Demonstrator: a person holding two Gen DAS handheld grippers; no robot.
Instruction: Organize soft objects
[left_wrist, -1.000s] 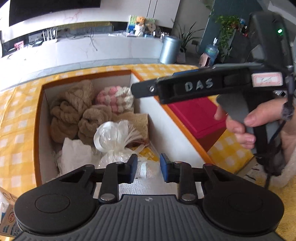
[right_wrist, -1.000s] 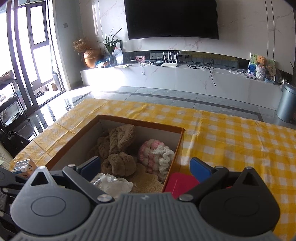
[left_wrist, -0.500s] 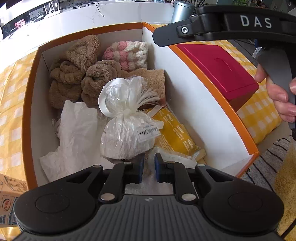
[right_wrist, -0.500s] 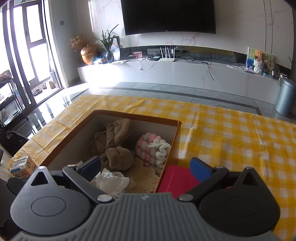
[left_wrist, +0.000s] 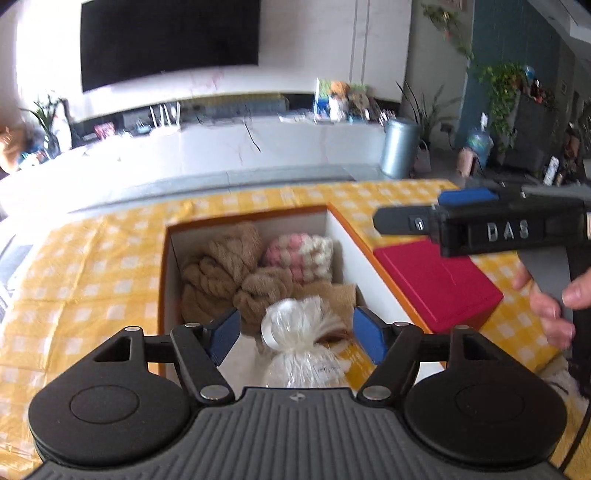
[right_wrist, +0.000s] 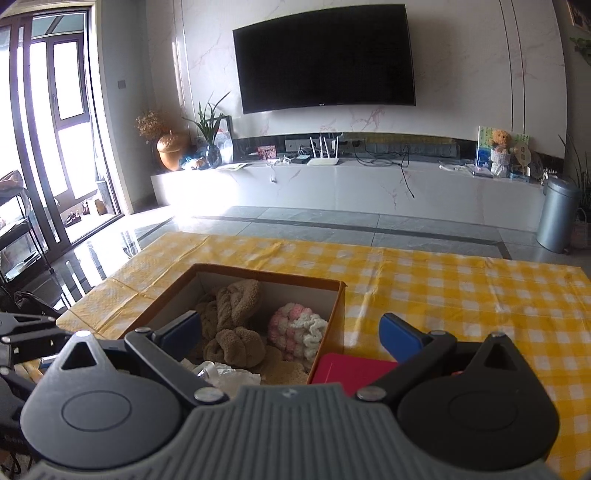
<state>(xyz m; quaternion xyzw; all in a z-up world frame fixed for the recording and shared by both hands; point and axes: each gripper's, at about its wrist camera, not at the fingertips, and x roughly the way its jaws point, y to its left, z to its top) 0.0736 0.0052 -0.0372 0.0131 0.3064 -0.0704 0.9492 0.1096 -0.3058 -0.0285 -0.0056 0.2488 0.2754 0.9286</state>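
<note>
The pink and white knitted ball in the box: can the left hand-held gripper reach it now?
Probably yes: the pink and white knitted ball lies uncovered on top, and the left hand-held gripper, jaws opening, holds nothing.

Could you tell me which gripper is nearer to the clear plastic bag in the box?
Left. The left gripper, its jaws opening, hangs just above the clear plastic bag; the right gripper stands off by the red box.
</note>
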